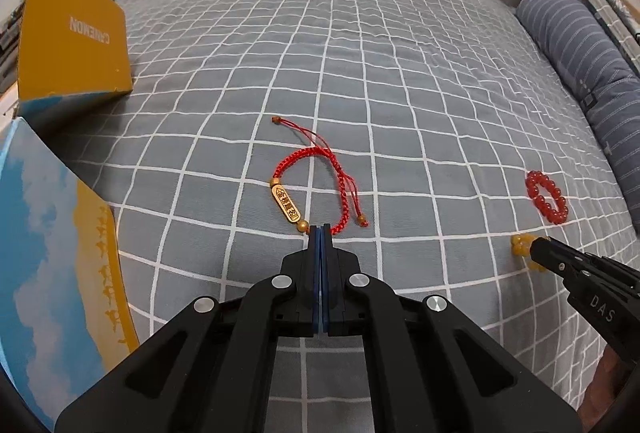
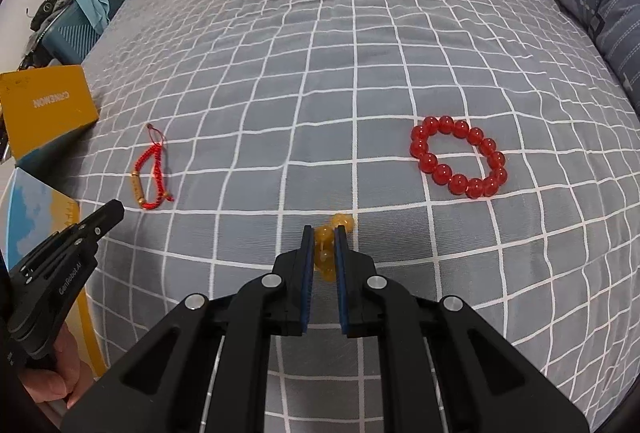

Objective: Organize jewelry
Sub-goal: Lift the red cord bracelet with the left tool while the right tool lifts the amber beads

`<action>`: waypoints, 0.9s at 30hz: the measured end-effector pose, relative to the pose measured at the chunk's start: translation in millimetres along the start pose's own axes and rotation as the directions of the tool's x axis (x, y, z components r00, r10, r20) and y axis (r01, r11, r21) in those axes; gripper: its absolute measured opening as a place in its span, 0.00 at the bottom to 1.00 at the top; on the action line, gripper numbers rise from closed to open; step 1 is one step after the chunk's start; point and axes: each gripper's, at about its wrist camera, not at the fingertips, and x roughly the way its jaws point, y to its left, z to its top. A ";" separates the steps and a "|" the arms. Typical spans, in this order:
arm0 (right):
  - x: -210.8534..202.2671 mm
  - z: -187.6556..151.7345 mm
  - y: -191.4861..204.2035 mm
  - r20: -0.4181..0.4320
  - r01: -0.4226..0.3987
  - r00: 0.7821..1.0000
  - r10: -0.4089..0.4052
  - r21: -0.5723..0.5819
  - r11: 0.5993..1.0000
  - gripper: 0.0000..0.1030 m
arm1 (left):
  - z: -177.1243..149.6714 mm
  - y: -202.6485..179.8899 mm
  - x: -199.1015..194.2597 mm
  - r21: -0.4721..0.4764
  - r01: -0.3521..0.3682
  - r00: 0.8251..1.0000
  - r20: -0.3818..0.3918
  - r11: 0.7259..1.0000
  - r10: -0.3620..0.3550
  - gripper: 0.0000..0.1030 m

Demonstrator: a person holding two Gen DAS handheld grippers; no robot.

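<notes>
A red braided cord bracelet with a gold charm (image 1: 308,185) lies on the grey checked bed cover; it also shows in the right wrist view (image 2: 150,177). My left gripper (image 1: 321,231) is shut, its tips at the cord's near end; whether it pinches the cord I cannot tell. My right gripper (image 2: 323,233) is closed on a yellow bead bracelet (image 2: 326,239), seen also in the left wrist view (image 1: 520,243). A red bead bracelet (image 2: 460,157) lies to the right, also in the left wrist view (image 1: 546,195).
An open yellow and blue box (image 1: 76,45) stands at the left, its lid (image 1: 52,257) nearer me. A striped blue bolster (image 1: 588,73) lies along the right edge of the bed. The left gripper shows in the right wrist view (image 2: 112,211).
</notes>
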 end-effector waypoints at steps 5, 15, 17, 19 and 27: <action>-7.2 -0.8 1.2 0.012 -0.007 1.000 0.007 -0.001 1.000 0.09 | 0.6 0.2 -8.8 -0.007 0.006 1.000 0.006 1.000 -0.006 0.00; -20.5 -2.0 5.1 0.036 -0.020 0.999 0.021 -0.015 1.000 0.09 | 6.2 3.7 -10.2 -0.036 0.020 1.000 -0.004 0.999 -0.020 0.00; -21.6 -2.5 4.4 0.038 -0.022 0.999 0.022 -0.014 1.000 0.09 | 7.5 4.4 -11.3 -0.037 0.018 1.000 -0.005 0.999 -0.019 0.00; -22.3 -2.8 4.0 0.039 -0.022 0.999 0.022 -0.014 1.000 0.09 | 8.9 3.8 -14.4 -0.038 0.012 1.000 0.003 0.999 -0.012 0.00; -20.4 -5.0 6.9 0.028 -0.021 0.999 0.022 -0.028 0.999 0.09 | 14.6 21.1 26.0 -0.116 -0.041 0.997 -0.066 0.992 0.033 0.03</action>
